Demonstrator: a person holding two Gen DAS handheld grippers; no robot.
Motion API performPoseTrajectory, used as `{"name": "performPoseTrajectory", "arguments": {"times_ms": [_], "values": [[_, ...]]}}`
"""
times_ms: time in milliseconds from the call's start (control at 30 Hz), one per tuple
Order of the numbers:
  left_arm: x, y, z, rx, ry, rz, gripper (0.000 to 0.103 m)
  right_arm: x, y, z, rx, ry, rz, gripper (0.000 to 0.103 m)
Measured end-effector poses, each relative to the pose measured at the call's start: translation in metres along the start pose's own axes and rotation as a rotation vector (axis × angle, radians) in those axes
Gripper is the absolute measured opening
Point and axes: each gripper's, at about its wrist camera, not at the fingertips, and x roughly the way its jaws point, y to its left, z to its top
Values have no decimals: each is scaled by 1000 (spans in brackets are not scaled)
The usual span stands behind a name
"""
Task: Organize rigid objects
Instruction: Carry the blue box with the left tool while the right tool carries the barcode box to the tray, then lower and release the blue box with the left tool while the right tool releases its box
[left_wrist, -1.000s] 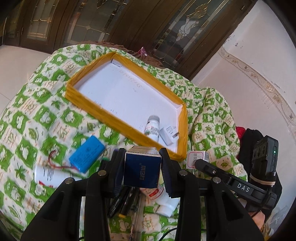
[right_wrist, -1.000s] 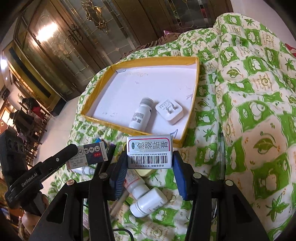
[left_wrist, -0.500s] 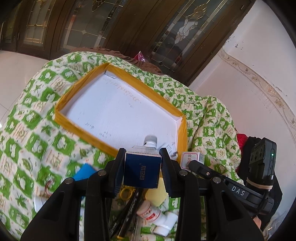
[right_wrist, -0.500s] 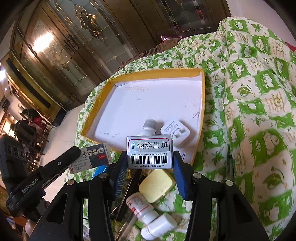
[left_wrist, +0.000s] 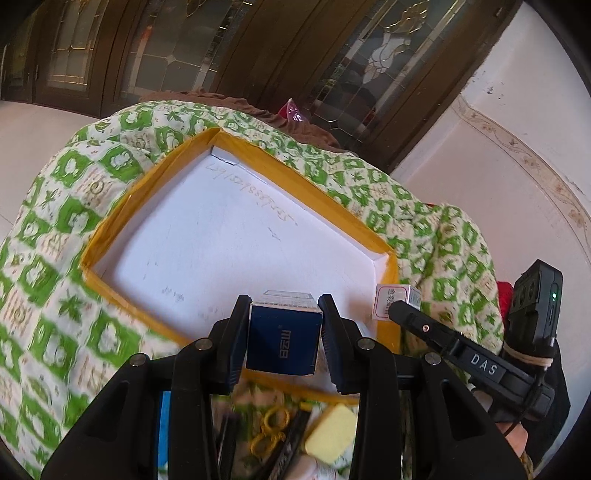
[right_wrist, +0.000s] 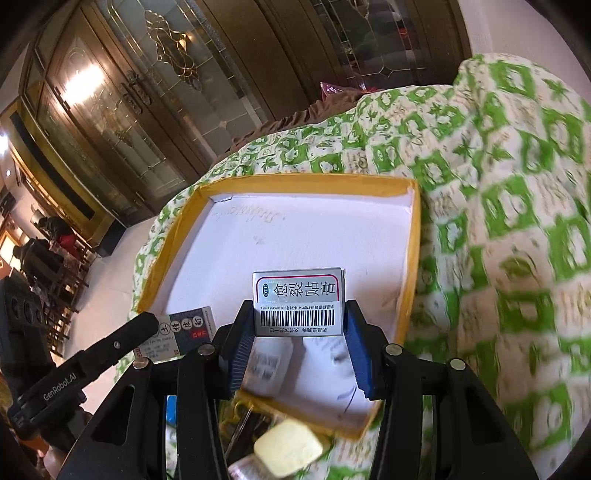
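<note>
A dark blue box (left_wrist: 283, 341) is clamped between the jaws of the left gripper (left_wrist: 283, 343) and is held over the near edge of the yellow-rimmed tray (left_wrist: 110, 229). A silver barcoded carton (right_wrist: 298, 302) is pinched by the right gripper (right_wrist: 300, 332) above the tray's white floor, where a white bottle (right_wrist: 267, 363) is seen lying beneath it.

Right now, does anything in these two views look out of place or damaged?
Nothing looks damaged or spilled. The left gripper holds a blue box and the right gripper a white medicine box, both above the yellow-rimmed tray. The only untidy spot is the loose clutter, including a yellow block, outside the tray's near edge.
</note>
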Motion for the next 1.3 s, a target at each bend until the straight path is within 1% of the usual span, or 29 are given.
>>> {"name": "performPoseTrajectory", "arguments": {"times_ms": [167,267,300,433,533,600,667,767,867,967,1067,1167,1300], "values": [[24,8,14,-18,-10,17,34,22,-1,14,-27,12,-22,43],[36,15,16,-21,-11,33,34,36,-3,20,-32,13,-36,43],[40,17,16,-18,-11,43,34,41,-4,23,-36,13,-41,43],[44,17,10,5,-8,35,34,57,-5,27,-63,14,-72,43],[41,8,-3,63,6,42,34,69,-6,23,-76,32,-91,43],[41,5,-12,87,17,52,34,71,-7,17,-68,47,-88,43],[42,6,-21,87,35,57,34,69,-6,13,-74,46,-92,43],[42,7,-28,90,39,67,34,68,-6,12,-77,48,-99,43],[43,6,-28,90,40,72,34,66,-8,8,-54,51,-97,43],[48,2,-22,99,39,98,34,69,-13,2,-22,75,-90,43],[52,3,-15,102,36,107,34,71,-11,4,-45,68,-89,43],[54,6,-7,69,30,114,34,72,-13,6,-45,55,-89,43],[48,7,-9,59,27,104,34,74,-12,8,-85,28,-103,43]]}}
